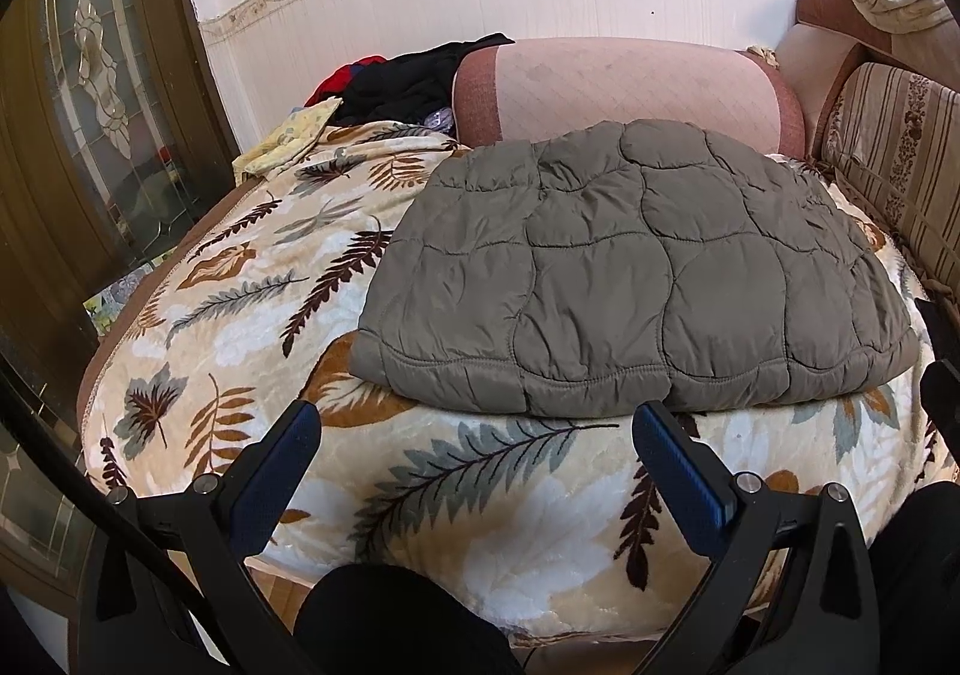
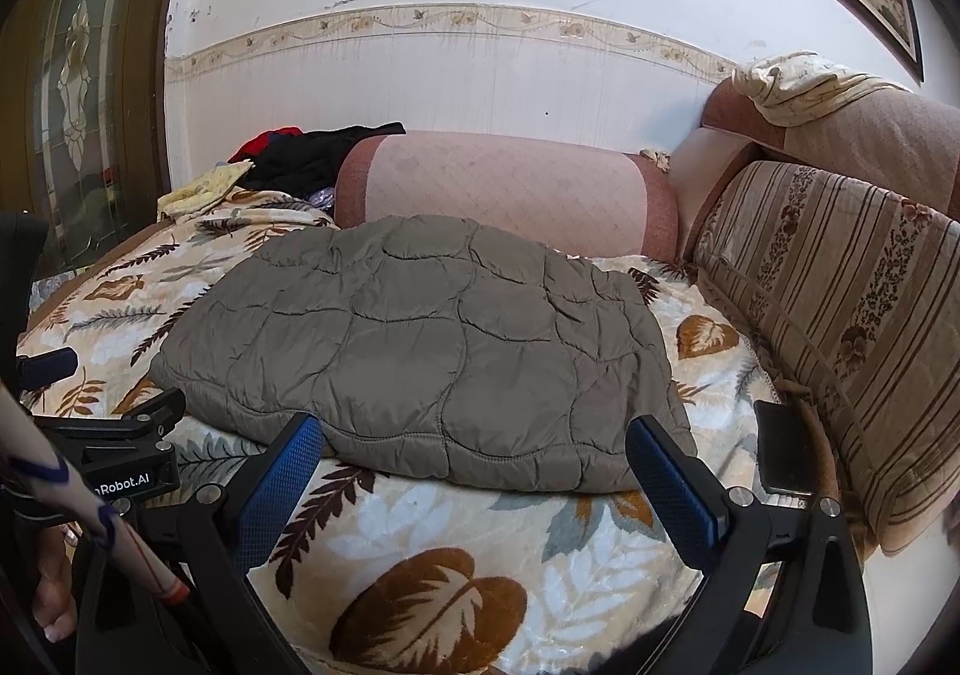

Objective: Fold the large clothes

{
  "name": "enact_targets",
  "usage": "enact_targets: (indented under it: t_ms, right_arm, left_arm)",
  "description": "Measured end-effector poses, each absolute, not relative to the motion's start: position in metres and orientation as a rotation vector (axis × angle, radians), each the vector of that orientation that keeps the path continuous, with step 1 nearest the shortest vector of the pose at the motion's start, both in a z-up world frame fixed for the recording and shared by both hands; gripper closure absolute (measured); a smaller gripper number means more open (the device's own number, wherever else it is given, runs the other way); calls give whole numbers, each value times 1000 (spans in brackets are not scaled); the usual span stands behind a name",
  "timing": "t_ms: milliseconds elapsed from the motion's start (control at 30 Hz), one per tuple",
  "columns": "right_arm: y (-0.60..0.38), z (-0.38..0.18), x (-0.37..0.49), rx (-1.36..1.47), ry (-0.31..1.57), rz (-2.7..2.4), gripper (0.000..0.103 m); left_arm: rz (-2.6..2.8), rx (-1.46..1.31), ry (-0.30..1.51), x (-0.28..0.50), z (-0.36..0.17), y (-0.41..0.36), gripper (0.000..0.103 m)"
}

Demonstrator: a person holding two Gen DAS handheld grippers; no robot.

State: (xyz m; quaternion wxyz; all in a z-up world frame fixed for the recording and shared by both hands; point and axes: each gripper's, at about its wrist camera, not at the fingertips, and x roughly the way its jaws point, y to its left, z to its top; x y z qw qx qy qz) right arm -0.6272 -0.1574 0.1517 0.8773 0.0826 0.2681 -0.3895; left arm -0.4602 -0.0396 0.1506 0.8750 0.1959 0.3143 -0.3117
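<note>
While I watched through both wrist cameras, one grey quilted jacket [image 1: 630, 267] lay folded into a flat rectangle on a leaf-patterned blanket [image 1: 252, 315] that covered a sofa seat. Its long axis ran left to right across the seat, and its stitched hem edge faced me, near the front of the cushion. I could not make out sleeves or a collar.

My left gripper [image 1: 477, 438] hovered just in front of that hem, its two blue-padded fingers [image 1: 288, 453] spread wide and holding nothing. My right gripper [image 2: 474, 450] sat the same way, spread wide and empty, with the tips close to the jacket's near edge; I could not tell whether they touched the fabric.

Behind the jacket, one pink bolster cushion [image 1: 624, 87] lay against the white wall, close to the jacket's far edge. To the bolster's left I saw one heap of dark and red clothes [image 1: 408, 81], with one pale yellow cloth [image 1: 288, 135] beside it, well apart from the jacket. Along the right ran one striped floral back cushion [image 2: 840, 315], near the jacket's right end. One cream cloth [image 2: 792, 81] was draped over the sofa top above it. One small dark flat object [image 2: 783, 447] lay on the blanket between the jacket and the striped cushion. One brown door with a decorative glass panel [image 1: 96, 75] stood at far left. Nothing lay on top of the jacket.
</note>
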Motion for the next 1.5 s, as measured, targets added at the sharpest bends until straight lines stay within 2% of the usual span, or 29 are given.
enact_targets:
  t_ms: [1500]
  right_arm:
    - [-160,144,-627,176,581,-810,0]
  left_arm:
    - [-650,419,670,-457,145,-41,0]
